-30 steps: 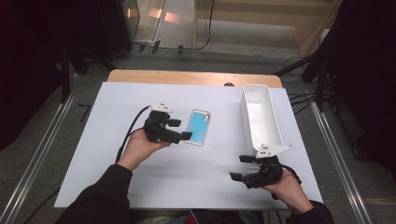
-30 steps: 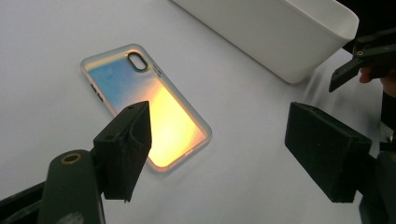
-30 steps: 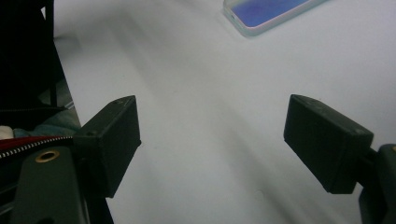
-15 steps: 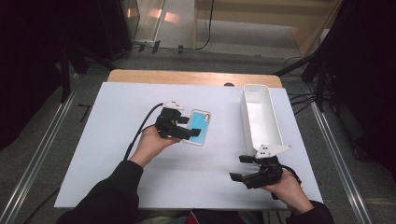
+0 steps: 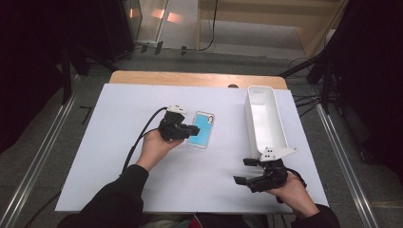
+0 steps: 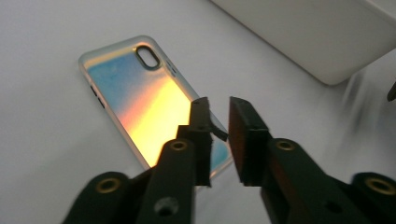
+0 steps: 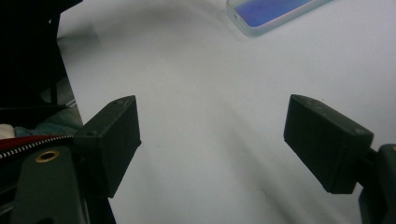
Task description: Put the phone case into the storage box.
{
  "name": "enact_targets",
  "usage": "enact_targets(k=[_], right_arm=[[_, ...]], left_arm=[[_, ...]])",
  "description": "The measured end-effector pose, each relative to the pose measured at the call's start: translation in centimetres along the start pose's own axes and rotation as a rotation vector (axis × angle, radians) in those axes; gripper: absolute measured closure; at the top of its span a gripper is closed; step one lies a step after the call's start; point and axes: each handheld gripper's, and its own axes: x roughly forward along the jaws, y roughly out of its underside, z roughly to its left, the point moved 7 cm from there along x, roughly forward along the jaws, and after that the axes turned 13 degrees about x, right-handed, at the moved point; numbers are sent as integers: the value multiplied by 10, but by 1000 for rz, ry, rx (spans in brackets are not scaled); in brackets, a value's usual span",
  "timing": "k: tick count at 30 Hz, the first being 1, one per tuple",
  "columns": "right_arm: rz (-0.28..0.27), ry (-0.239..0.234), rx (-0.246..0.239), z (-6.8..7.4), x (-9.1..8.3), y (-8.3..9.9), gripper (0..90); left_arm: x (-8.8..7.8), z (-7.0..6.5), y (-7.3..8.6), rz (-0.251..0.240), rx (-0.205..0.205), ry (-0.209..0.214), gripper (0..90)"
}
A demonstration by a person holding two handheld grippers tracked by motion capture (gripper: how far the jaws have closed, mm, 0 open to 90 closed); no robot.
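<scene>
An iridescent phone case (image 5: 202, 129) lies flat on the white table sheet (image 5: 114, 142), back up, with its camera cutout at the far end. In the left gripper view the phone case (image 6: 140, 88) glows blue and yellow. My left gripper (image 5: 194, 130) sits low at its left side. Its jaws have just been closing and now stand almost together on the case's near corner rim; the left gripper (image 6: 219, 107) shows only a thin slit between the pads. My right gripper (image 5: 242, 171) rests near the front right with its jaws wide apart. The right gripper (image 7: 210, 135) has bare table between its pads.
A long white bin (image 5: 265, 121) stands empty along the right side, just beyond the right gripper. The bin (image 6: 317, 37) lies beyond the case in the left gripper view. A wooden strip (image 5: 190, 78) borders the table's far edge. A metal rail (image 5: 38, 161) runs along each side.
My left hand moved right and down to the phone case, and its jaws went from wide apart to nearly together over the case's rim. The right hand stayed still.
</scene>
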Motion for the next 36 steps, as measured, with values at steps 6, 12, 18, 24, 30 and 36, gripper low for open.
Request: enact_targets(k=[6,12,18,24,30,36], right_arm=[[-1,-2,-2,0,0,0,173],[0,-3,-3,1,-1,0,173],[1,-3,-6,1,-1,0,173],[3,-3,-9,1,0,0,173],[8,-6,-6,2,0,1,173],[10,-7,-7,2,-1,1,173]], left_arm=[[4,3,8,-1,1,-21,895],[10,3,15,9,-1,-34,894],[19,3,24,41,6,-40,893],[26,2,31,55,-5,-37,893],[31,4,35,64,-14,-47,893],[31,5,38,72,-16,-42,892]])
